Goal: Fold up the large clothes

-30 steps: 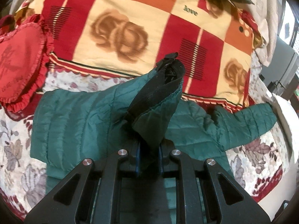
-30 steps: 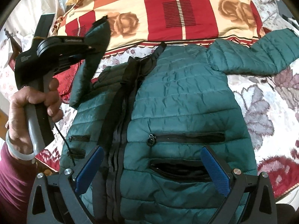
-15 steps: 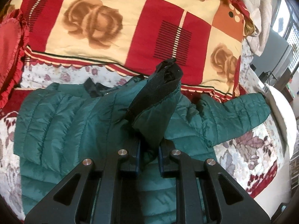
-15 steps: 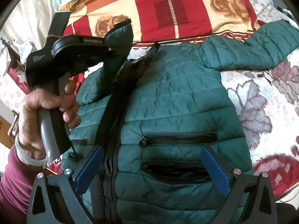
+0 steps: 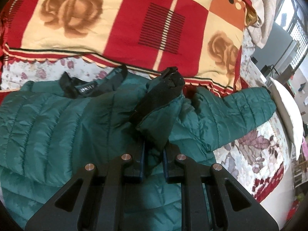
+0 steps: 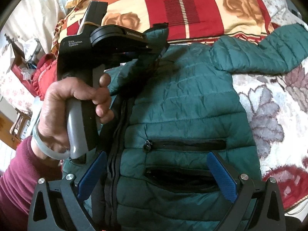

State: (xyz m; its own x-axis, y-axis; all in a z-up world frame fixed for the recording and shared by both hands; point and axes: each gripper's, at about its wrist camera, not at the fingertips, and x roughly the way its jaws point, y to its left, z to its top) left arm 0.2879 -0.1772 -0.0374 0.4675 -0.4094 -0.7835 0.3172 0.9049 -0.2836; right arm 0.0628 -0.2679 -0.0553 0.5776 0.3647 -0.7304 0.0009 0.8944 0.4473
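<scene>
Left wrist view: fingers (image 5: 153, 160) pinch the jacket's sleeve cuff (image 5: 163, 104), lifted over the green jacket (image 6: 182, 104) lying on the bed (image 6: 269, 115). Right fingers (image 6: 156, 175) hang spread above its hem. Folding has barely begun; the other sleeve (image 6: 269, 50) lies outstretched.
</scene>
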